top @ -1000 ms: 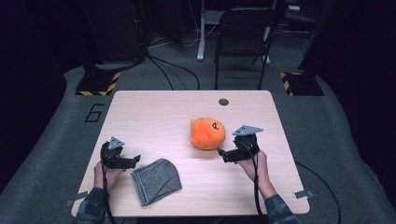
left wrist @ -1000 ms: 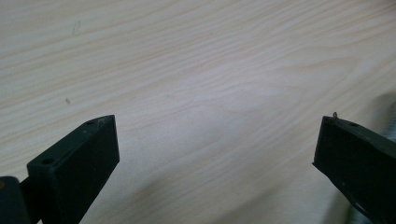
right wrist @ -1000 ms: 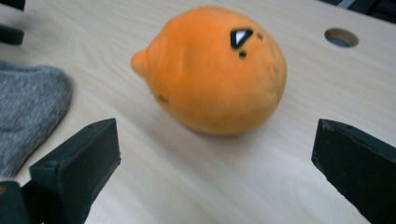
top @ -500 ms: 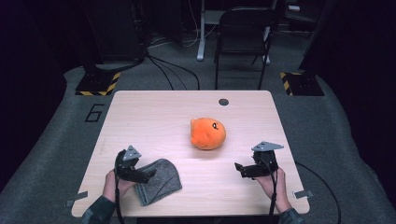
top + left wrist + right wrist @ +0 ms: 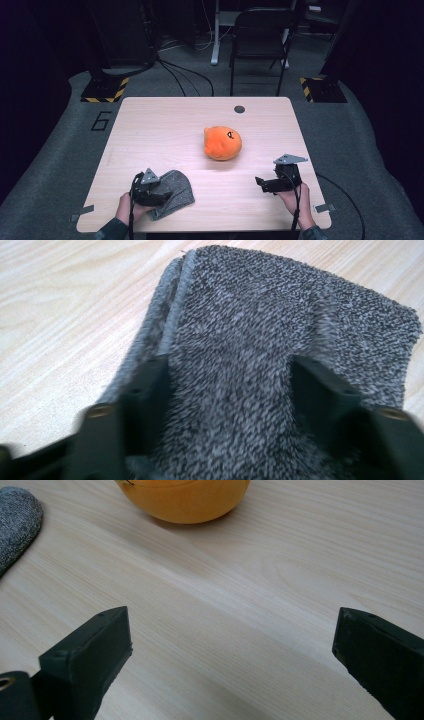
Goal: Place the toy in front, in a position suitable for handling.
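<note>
The left gripper (image 5: 227, 405), jaws just closing, pinches the grey cloth (image 5: 280, 340) at near left; the right gripper (image 5: 230, 655) gapes empty.

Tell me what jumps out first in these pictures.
The orange plush toy sits alone near the middle of the light wooden table, the brightest thing against the dark room. At the near left edge the left gripper has just been closing its jaws around a bunched grey cloth. At the near right, the right gripper is open over bare wood.
</note>
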A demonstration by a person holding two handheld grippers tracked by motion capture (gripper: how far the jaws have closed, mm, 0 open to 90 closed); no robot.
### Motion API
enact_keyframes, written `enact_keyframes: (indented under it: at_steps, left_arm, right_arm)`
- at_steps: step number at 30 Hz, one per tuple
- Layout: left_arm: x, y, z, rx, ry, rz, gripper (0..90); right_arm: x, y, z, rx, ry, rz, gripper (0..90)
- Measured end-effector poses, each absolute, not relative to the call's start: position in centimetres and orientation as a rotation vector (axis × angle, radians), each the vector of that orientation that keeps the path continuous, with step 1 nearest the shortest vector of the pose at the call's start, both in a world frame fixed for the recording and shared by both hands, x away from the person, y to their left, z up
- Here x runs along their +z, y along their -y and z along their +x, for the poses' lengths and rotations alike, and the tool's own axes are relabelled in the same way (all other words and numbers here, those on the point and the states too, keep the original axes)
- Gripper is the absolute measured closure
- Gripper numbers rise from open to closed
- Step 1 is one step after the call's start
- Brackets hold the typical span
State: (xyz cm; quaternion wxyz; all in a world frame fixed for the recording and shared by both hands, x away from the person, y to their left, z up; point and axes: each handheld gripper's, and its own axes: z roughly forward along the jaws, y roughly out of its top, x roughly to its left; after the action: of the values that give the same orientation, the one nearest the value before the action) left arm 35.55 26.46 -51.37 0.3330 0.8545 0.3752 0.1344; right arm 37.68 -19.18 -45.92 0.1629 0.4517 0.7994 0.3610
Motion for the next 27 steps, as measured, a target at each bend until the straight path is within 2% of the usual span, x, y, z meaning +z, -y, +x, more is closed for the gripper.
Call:
enact_keyframes:
  at_steps: [1, 4, 6, 8, 20, 27]
  left_arm:
    - [-51.3, -26.5, 35.5, 0.353, -0.971, 2.231, 42.5]
    - [-51.5, -26.6, 35.4, 0.355, -0.967, 2.199, 63.9]
    - [-51.5, -26.8, 35.4, 0.349, -0.957, 2.204, 70.8]
    - [-51.5, -26.8, 35.4, 0.364, -0.950, 2.194, 73.7]
    - [-49.2, -27.1, 35.0, 0.312, -0.887, 2.114, 75.8]
    - [-48.1, -25.7, 34.8, 0.296, -0.828, 2.103, 75.6]
  right_arm:
    - [-45.9, 19.2, 37.7, 1.030, -2.280, 1.288, 1.9]
    - [-46.1, 19.3, 37.8, 1.015, -2.281, 1.294, 2.3]
    - [-46.2, 19.4, 37.9, 1.008, -2.285, 1.303, 2.5]
    - [-46.3, 19.4, 37.9, 0.999, -2.287, 1.309, 2.8]
    - [-46.0, 19.7, 37.9, 1.021, -2.264, 1.308, 3.3]
    - [-45.7, 19.8, 37.8, 1.021, -2.259, 1.307, 3.3]
